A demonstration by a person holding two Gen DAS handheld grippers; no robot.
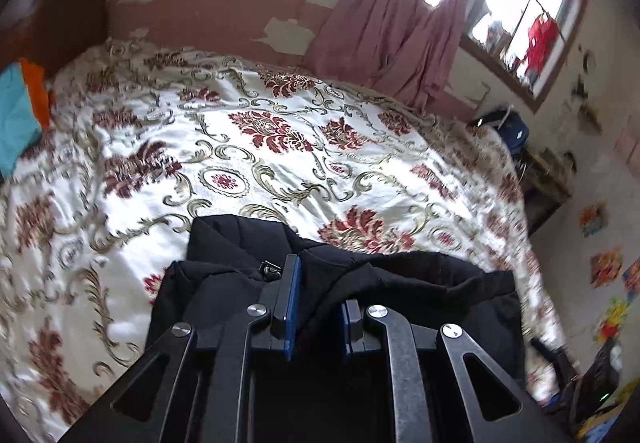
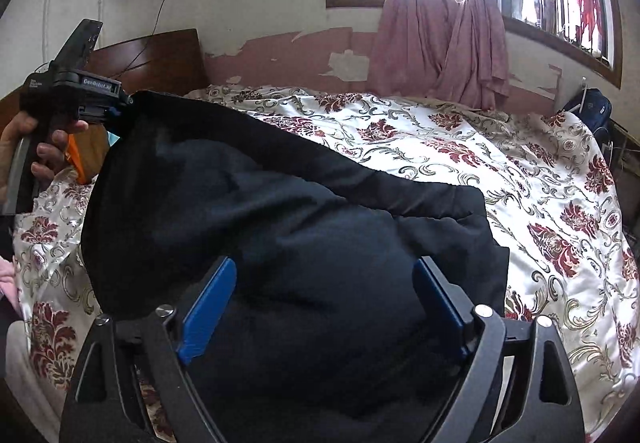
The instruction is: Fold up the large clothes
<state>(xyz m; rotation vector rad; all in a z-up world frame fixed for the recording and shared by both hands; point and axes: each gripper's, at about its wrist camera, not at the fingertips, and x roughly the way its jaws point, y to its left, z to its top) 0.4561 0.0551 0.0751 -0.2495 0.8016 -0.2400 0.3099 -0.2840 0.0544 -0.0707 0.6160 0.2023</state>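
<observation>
A large black padded garment (image 2: 288, 227) lies on the floral bed cover (image 2: 540, 195). My left gripper (image 1: 318, 295) is shut on the black garment (image 1: 240, 263) at an edge and lifts it. It also shows in the right wrist view (image 2: 120, 111), held by a hand at the far left, pulling a corner of the garment up. My right gripper (image 2: 324, 291) is open, its blue pads (image 2: 208, 307) spread wide over the middle of the garment, with fabric bulging between them.
Orange and teal cloth (image 1: 20, 115) lies at the bed's left by the wooden headboard (image 2: 160, 59). Pink curtains (image 2: 440, 43) hang at the windows. A dark bag (image 2: 592, 111) and low furniture stand past the bed's right edge.
</observation>
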